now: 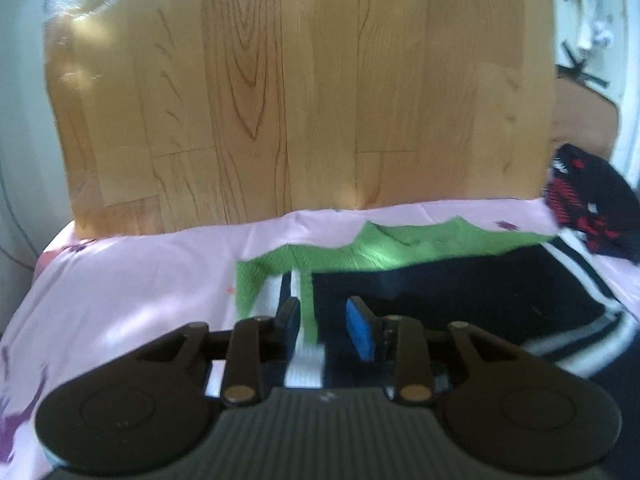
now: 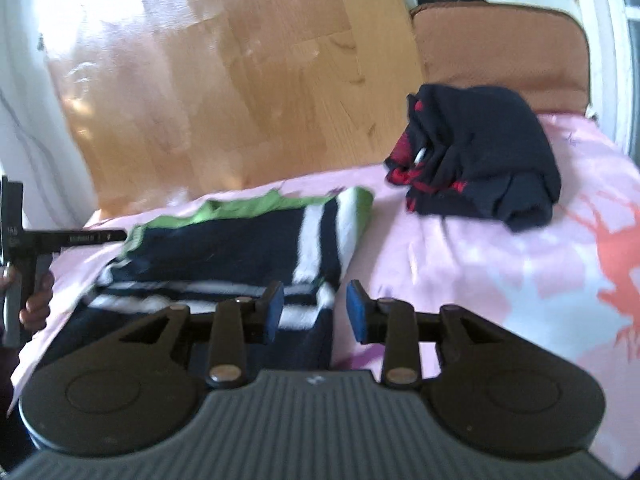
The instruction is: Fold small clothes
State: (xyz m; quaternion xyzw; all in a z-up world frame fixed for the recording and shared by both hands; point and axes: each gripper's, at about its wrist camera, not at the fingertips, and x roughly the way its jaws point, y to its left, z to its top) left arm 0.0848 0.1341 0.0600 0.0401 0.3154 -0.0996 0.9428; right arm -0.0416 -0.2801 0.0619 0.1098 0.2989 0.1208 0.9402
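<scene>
- Your left hand-held gripper (image 1: 323,326) hangs released over the striped garment's (image 1: 460,292) near-left edge, likely lining up a fold.
- Your right hand-held gripper (image 2: 315,312), also released, straddles its near-right corner on the bed (image 2: 480,264).

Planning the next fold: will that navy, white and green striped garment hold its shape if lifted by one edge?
Probably not. The striped garment lies limp with rumpled edges, so it should droop. It looks knitted and soft, likely light, and may drag across the pink sheet rather than slide cleanly.

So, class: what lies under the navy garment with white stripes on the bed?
Under the navy striped garment a green cloth shows along the far edge, both lying on the pink sheet. How far the green cloth reaches beneath is covered.
</scene>
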